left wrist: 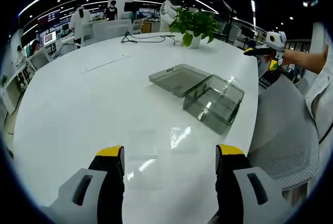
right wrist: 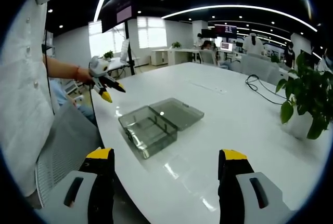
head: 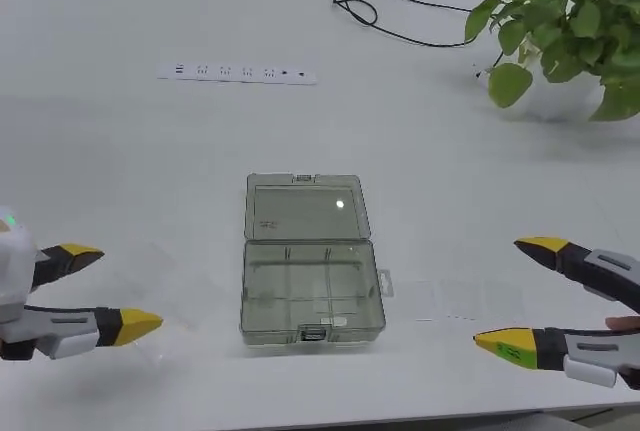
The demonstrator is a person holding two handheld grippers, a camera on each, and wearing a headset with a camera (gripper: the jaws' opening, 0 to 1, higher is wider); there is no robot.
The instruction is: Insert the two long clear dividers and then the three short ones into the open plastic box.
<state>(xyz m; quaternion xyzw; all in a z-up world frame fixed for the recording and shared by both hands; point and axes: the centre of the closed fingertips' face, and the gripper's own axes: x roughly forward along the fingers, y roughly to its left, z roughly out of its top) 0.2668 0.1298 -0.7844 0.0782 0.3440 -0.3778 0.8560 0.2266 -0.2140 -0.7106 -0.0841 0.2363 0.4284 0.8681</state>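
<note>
Hovering wide open and empty, left hand-held gripper [head: 130,287] and right hand-held gripper [head: 497,293] are flanking the open plastic box [head: 312,281] on the tabletop [head: 120,151]. The clear dividers [head: 460,301] are lying flat left and right of it.

Head view looked steeply down from the near table [head: 450,151] edge, open plastic box [head: 312,281] centred, mid-range. Left gripper view sat low, left of the box, facing across it; right gripper view mirrored. All shared the box.
</note>
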